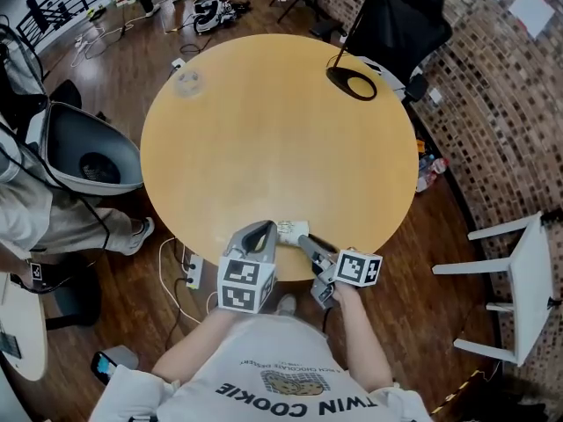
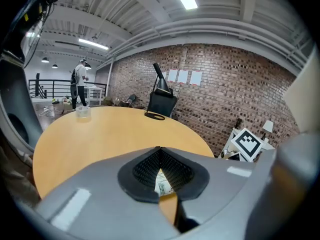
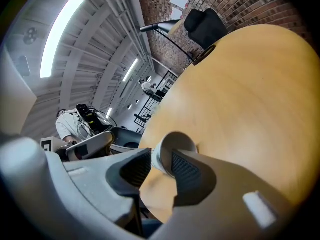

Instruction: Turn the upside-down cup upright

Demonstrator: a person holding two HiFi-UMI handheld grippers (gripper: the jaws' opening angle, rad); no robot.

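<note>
A small white printed paper cup (image 1: 292, 230) stands near the front edge of the round wooden table (image 1: 281, 139), between my two grippers. In the right gripper view the cup (image 3: 172, 149) sits at the tips of my right gripper (image 3: 160, 166), whose jaws are parted with a gap at the left pad. One round rimmed end of the cup shows; I cannot tell whether it is the mouth or the base. My left gripper (image 2: 160, 149) is shut, tips touching, just left of the cup (image 2: 162, 186). In the head view the left gripper (image 1: 264, 229) and right gripper (image 1: 308, 243) flank the cup.
A clear plastic cup (image 1: 187, 81) stands at the table's far left. A black ring-shaped lamp base (image 1: 351, 83) lies at the far right, with a black office chair (image 1: 396, 16) behind it. A grey chair (image 1: 88, 152) is on the left and a white chair (image 1: 519, 280) on the right.
</note>
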